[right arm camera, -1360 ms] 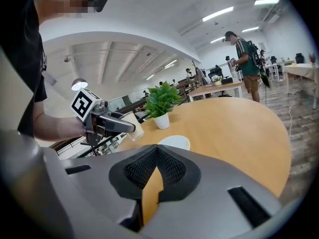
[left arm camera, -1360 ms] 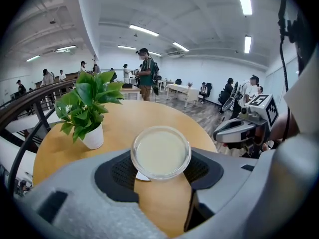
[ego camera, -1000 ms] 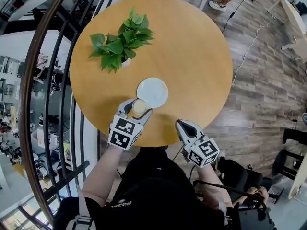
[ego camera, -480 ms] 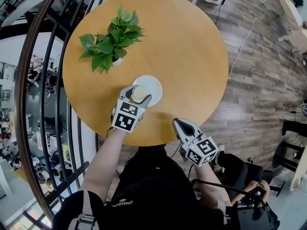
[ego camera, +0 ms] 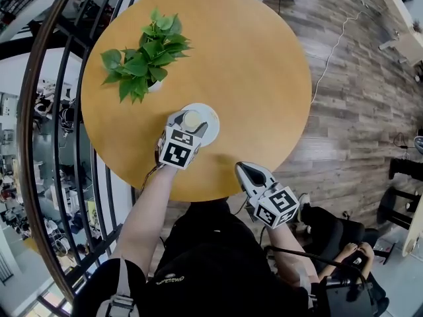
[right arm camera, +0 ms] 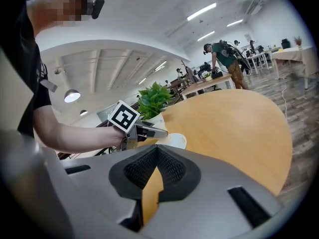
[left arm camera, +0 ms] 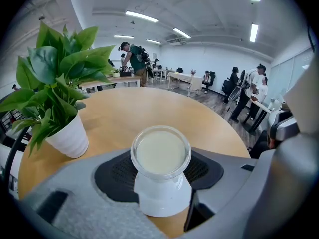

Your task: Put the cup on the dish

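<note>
A small white cup point(left arm camera: 160, 153) with a clear rim, full of pale liquid, sits between the jaws of my left gripper point(ego camera: 188, 119), whose pads press on its sides. In the head view the cup point(ego camera: 192, 119) is over the near left part of the white dish point(ego camera: 210, 125) on the round wooden table point(ego camera: 251, 65). Whether it touches the dish I cannot tell. My right gripper point(ego camera: 242, 170) hangs at the table's near edge, shut and empty. The right gripper view shows the left gripper point(right arm camera: 149, 131) at the dish point(right arm camera: 175, 140).
A potted green plant point(ego camera: 142, 61) in a white pot point(left arm camera: 70, 138) stands left of and beyond the dish. A black railing point(ego camera: 63, 131) runs along the table's left side. People and desks are far off across the room.
My left gripper has carried the cup away from me, from the dish's near left rim to over the dish. The right gripper has stayed at the table's edge.
</note>
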Tool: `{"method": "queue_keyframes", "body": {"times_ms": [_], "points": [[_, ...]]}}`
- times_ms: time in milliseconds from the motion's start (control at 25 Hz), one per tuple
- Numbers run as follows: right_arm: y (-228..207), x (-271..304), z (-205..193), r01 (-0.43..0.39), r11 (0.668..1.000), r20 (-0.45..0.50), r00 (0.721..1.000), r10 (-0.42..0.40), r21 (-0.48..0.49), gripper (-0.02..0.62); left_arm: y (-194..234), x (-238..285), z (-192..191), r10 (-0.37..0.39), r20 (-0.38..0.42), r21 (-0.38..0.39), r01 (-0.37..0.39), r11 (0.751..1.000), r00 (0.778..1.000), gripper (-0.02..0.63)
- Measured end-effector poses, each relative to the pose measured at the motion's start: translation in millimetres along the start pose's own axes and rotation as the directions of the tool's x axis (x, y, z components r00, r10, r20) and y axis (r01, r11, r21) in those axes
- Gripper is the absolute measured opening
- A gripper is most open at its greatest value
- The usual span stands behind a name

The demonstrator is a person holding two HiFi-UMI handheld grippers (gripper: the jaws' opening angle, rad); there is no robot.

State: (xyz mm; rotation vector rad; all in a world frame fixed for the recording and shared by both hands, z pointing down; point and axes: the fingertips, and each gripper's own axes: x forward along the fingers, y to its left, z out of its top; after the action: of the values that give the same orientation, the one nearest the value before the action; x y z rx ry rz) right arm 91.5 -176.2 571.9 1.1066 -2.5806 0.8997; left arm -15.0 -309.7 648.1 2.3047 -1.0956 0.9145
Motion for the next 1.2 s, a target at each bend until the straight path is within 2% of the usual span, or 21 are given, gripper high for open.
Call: {"method": "queue_keyframes", "body": {"times_ms": [400, 1200], "points": [[1, 1, -3, -0.002, 1.000, -0.009, 1.000, 0.002, 0.006, -0.003, -3, 7, -6, -0.011, -0.027, 0.013, 0.011, 1.000, 1.000, 0.264], [3, 7, -16, -0.004, 1.000, -0.035, 0.999, 0.004, 0.011, -0.003, -5, 13, -22, -0.026, -0.055, -0.009, 0.026, 1.000, 0.998, 0.264]]}}
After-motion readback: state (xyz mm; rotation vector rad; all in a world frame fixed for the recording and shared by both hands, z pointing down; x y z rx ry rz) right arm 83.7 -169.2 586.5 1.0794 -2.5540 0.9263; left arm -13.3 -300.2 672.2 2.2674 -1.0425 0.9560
